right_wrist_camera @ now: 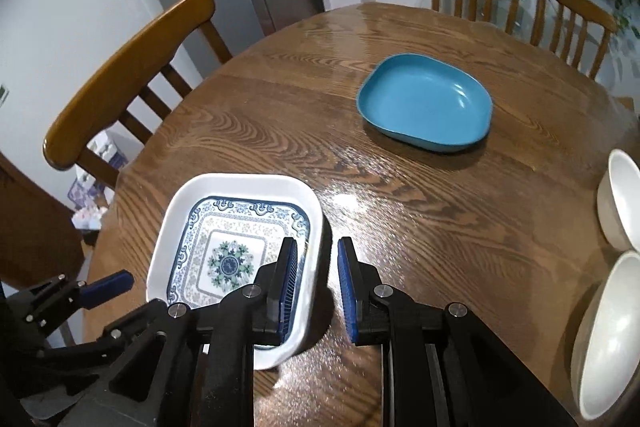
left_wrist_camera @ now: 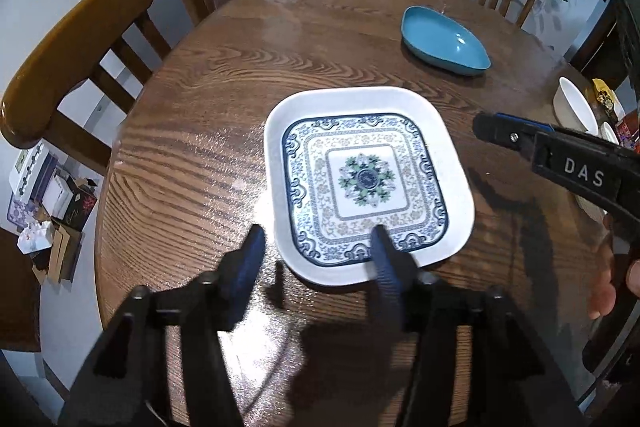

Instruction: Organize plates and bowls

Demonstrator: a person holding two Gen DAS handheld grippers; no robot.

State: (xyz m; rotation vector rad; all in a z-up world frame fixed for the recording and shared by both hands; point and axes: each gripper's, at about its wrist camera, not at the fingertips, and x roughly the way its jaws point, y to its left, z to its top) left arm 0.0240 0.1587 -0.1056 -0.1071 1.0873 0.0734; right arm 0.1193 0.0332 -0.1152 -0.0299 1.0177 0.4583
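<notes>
Right wrist: right gripper (right_wrist_camera: 318, 287) jaws narrowly apart, straddling patterned plate (right_wrist_camera: 240, 247) rim, unpinched; left gripper (left_wrist_camera: 316, 255) spread, holding nothing. Plate sits near table (right_wrist_camera: 280, 131) edge; could be knocked off.

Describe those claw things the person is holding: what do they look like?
Each is a black plastic tool with angular linkage arms joined by silver screws. The left claw and right claw both end in two narrow fingers faced with ribbed blue pads. White letters "DAS" are printed on the side of the right one. No cables or sleeves show.
</notes>
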